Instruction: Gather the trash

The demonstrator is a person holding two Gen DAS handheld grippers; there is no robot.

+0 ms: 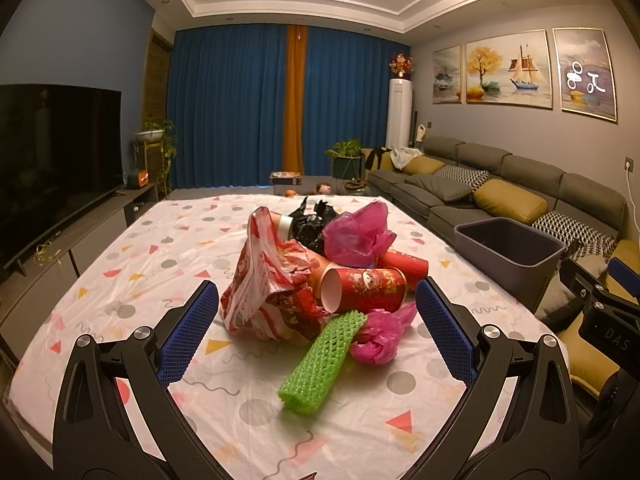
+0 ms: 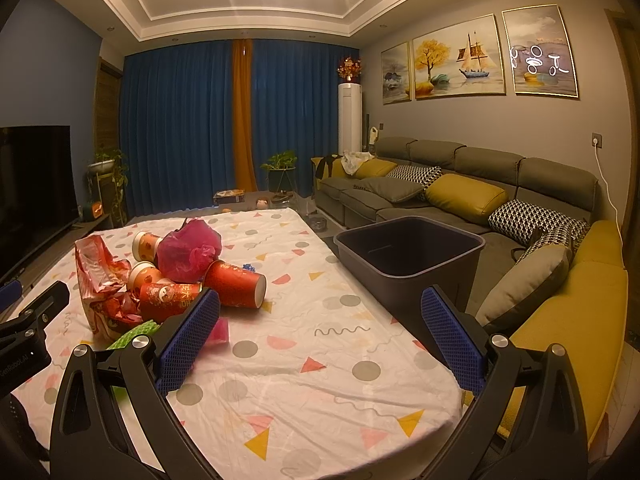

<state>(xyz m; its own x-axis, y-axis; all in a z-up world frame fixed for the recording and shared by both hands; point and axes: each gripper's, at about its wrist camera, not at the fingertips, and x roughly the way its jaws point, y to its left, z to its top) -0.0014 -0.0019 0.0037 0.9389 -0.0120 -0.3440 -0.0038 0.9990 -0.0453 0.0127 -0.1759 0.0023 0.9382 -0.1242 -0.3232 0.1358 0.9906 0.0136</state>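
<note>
Trash pile (image 1: pixel 320 276) mid-table, bare cloth (image 2: pixel 320 360) around; both tools (image 1: pixel 318 312) (image 2: pixel 320 320) agape, empty.

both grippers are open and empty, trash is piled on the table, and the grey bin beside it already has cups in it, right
Not quite: the dark grey plastic bin looks empty in the right wrist view. The red paper cups lie in the pile on the table. The left gripper and right gripper are open and empty.

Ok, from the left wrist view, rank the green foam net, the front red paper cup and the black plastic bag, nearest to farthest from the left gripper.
1. Green foam net: lies between the open fingers of the left gripper, at the pile's front.
2. Red paper cup: on its side just behind the net, mid-pile.
3. Black plastic bag: at the back of the pile.
</note>
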